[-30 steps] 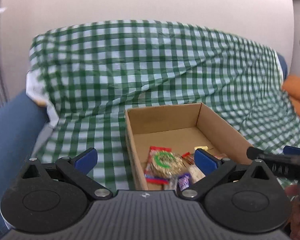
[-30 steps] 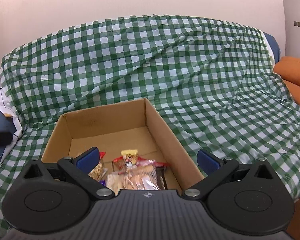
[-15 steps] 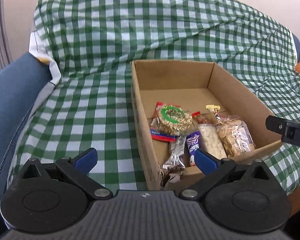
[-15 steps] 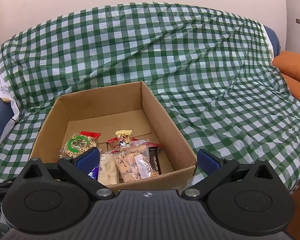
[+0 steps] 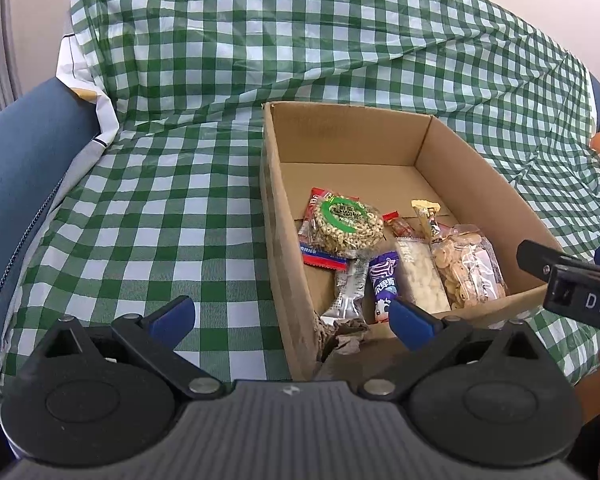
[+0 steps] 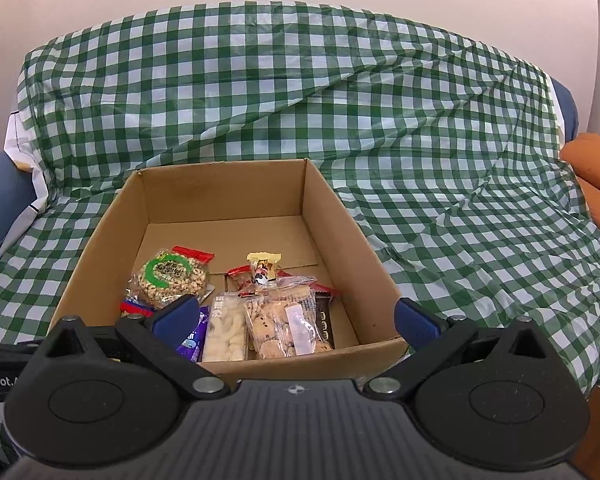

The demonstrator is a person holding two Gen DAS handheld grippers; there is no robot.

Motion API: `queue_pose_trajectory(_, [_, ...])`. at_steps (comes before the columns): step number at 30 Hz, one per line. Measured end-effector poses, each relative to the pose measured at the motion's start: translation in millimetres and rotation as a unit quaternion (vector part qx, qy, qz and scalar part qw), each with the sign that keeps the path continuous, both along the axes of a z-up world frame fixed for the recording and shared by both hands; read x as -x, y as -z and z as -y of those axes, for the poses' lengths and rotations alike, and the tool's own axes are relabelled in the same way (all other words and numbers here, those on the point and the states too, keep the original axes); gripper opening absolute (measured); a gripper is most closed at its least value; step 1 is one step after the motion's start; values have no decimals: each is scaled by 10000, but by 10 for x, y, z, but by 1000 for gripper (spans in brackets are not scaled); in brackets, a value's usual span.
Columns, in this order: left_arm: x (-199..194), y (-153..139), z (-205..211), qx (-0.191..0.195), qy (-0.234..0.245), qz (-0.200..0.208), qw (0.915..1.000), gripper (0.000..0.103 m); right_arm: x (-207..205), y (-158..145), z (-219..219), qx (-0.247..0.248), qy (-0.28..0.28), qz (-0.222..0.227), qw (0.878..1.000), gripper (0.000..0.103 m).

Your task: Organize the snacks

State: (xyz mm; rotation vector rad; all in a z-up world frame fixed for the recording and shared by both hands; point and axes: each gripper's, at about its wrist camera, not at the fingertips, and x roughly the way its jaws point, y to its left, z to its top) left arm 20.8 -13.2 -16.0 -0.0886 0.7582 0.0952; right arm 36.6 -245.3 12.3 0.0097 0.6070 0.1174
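Both grippers, left [image 5: 292, 318] and right [image 6: 296, 320], have been raised over the box [image 6: 356, 240] (jaws spread, empty), so the snacks [image 6: 284, 320] are now exposed for picking.

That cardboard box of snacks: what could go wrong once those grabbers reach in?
The snacks overlap: the round cereal pack lies on a red packet, so a pinch might lift two. The cookie bag looks fragile and could be crushed. The cardboard box has a torn near corner, where the open left gripper might snag; it sits on a loose checked cloth and may slide.
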Motion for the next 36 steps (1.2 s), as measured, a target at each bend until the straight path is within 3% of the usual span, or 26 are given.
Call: queue_pose_trajectory(36, [12, 0, 30, 9, 9, 35, 10000, 103, 28, -5, -6, 9, -26, 55, 10000, 103])
